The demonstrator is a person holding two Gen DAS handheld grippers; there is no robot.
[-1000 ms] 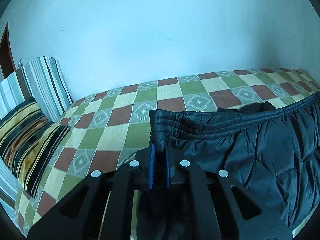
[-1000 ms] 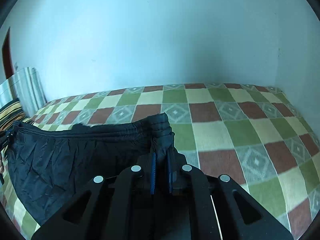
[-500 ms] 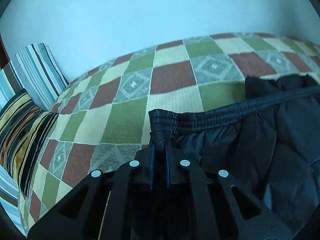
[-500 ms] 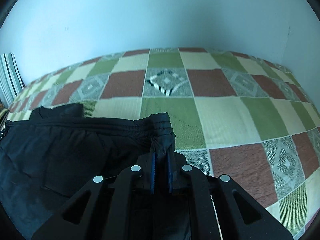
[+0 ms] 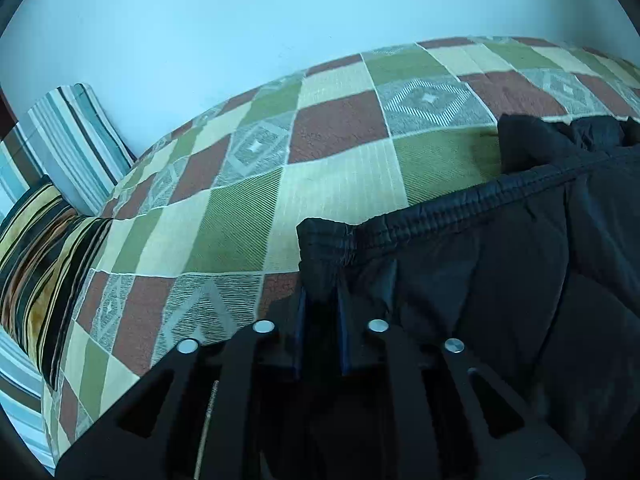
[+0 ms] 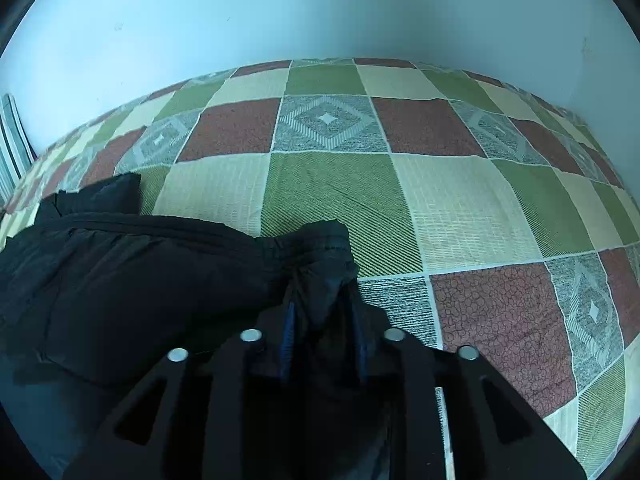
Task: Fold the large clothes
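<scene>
A large black quilted garment (image 5: 500,272) with an elastic hem lies on the checked bedspread (image 5: 340,184). My left gripper (image 5: 320,312) is shut on the garment's left hem corner, low over the bed. In the right wrist view the garment (image 6: 140,280) spreads to the left, and my right gripper (image 6: 324,312) holds its right hem corner; its jaws stand a little wider apart, with cloth still between them. A loose fold of the garment (image 6: 104,194) lies behind the hem.
Striped pillows (image 5: 44,216) lean at the left end of the bed against the pale wall (image 5: 240,20). The checked bedspread (image 6: 460,208) extends right to the wall corner. A striped pillow edge (image 6: 12,140) shows at far left.
Both grippers have lowered the hem toward the bed and tilted down. The garment now rests on the bedspread. The right gripper's jaws have widened slightly.
</scene>
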